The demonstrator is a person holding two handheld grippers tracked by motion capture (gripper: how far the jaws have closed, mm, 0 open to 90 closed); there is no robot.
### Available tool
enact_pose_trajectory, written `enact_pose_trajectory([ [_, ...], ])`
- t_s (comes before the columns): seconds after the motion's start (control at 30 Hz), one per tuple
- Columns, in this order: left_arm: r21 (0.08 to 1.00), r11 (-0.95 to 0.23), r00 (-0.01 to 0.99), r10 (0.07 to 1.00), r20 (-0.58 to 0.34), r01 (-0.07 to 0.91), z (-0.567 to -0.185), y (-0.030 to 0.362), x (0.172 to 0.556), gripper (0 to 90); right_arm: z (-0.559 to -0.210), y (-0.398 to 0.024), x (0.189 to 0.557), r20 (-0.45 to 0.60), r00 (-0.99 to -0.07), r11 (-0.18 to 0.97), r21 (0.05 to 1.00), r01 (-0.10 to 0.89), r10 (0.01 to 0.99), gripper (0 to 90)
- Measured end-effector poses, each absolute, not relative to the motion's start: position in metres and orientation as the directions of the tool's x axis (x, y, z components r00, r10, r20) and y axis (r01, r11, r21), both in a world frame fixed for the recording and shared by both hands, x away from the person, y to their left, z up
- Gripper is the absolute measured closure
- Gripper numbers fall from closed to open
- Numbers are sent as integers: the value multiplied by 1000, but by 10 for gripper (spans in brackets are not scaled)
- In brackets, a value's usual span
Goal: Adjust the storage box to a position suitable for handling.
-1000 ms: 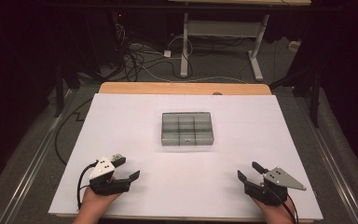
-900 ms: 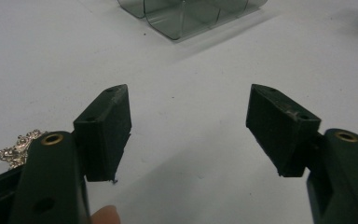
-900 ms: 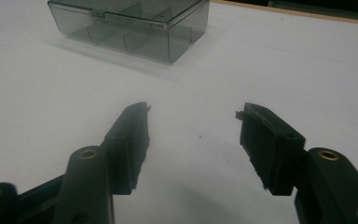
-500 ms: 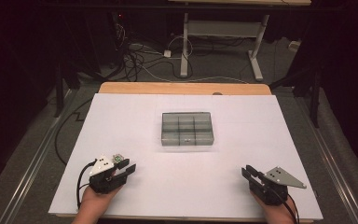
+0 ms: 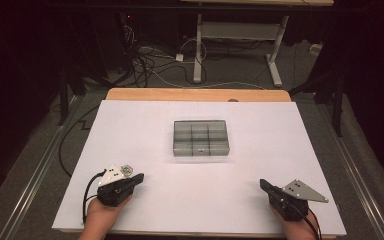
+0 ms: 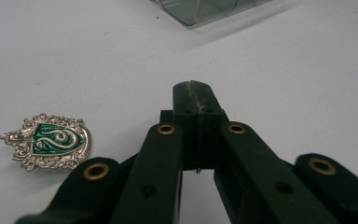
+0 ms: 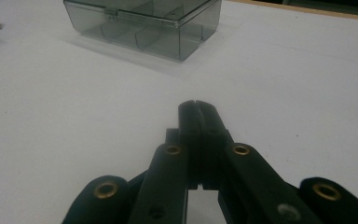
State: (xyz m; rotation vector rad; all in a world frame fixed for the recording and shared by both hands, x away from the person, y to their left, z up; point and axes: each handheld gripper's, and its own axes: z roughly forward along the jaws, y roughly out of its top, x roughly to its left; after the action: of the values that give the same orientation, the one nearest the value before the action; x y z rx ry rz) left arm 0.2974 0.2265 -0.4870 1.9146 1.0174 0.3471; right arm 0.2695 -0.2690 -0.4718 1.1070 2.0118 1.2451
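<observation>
While both grippers rest low near the front edge of the bench (image 5: 145, 120), no real work has begun, so this looks like the very start. The left gripper (image 5: 139, 178) sits by the front left corner and the right gripper (image 5: 263, 184) by the front right corner. Both pairs of jaws have just been closing and are now pressed tight together with nothing between them. A small metal badge (image 6: 46, 140) lies flat just beside the left gripper. It is shield-shaped, shiny, with a bumpy silver edge and a green middle with a curly snake. A clear grey plastic box (image 5: 201, 138) sits in the middle of the bench, lid down, split into little rooms. The next move is likely to spread the left jaws and pinch the thin badge by its edges.
</observation>
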Motion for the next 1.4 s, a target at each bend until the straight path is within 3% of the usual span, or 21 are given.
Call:
enact_pose_trajectory([
  [0.57, 809, -240, 583, 798, -150, 537, -487, 225, 299, 879, -473, -265, 278, 14, -467, 199, 893, 404, 884, 900],
  [0.9, 802, -273, 609, 781, -137, 531, -486, 222, 300, 879, -470, -258, 290, 27, -483, 193, 897, 399, 875, 900],
  [0.97, 799, -316, 624, 776, -93, 512, -484, 222, 299, 879, -470, -256, 294, 37, -488, 186, 897, 401, 872, 900],
  [1.23, 808, -289, 623, 773, -120, 514, -481, 227, 299, 879, -468, -242, 316, 29, -504, 204, 893, 400, 863, 900],
  [1.4, 800, -322, 633, 769, -91, 506, -479, 229, 299, 879, -466, -231, 341, 27, -496, 211, 883, 419, 868, 900],
])
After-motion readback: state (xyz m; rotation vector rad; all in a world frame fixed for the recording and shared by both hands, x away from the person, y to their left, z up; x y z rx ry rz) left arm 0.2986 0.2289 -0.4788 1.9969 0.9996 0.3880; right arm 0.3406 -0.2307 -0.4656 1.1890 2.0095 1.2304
